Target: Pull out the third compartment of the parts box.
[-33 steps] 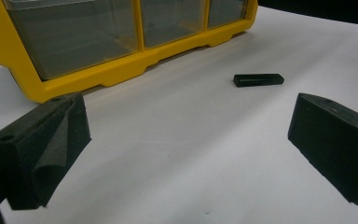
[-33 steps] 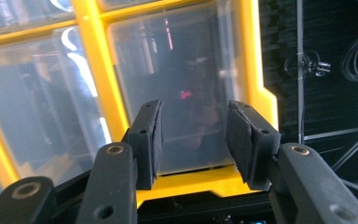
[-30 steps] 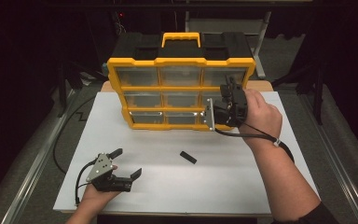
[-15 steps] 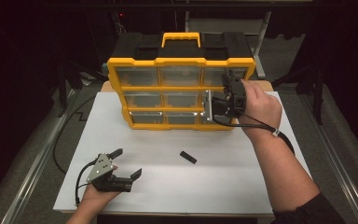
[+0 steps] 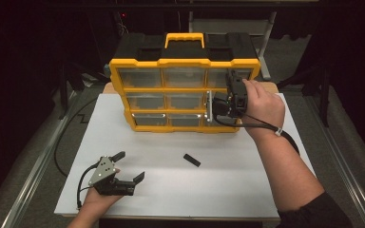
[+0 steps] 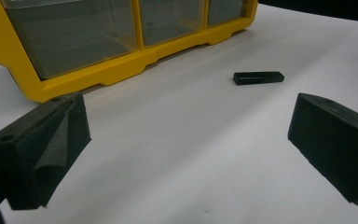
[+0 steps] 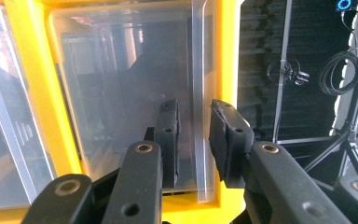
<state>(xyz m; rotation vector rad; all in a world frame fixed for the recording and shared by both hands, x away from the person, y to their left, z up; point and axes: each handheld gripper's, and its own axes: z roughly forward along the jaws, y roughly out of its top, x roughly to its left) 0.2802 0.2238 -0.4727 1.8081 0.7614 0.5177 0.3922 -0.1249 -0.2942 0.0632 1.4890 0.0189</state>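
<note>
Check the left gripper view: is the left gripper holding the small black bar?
No, the left gripper stands open with nothing between its jaws, and the black bar lies apart on the white table.

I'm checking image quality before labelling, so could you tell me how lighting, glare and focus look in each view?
High view: the white table is evenly lit, the surroundings nearly black. Left gripper view: the near jaws look soft, while the small black piece is fairly sharp. Right gripper view: the clear drawer front is hazy with reflections, hiding its contents, and the right gripper is crisp.

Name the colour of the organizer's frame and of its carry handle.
Both yellow: frame and handle, clearest in the high view.
</note>
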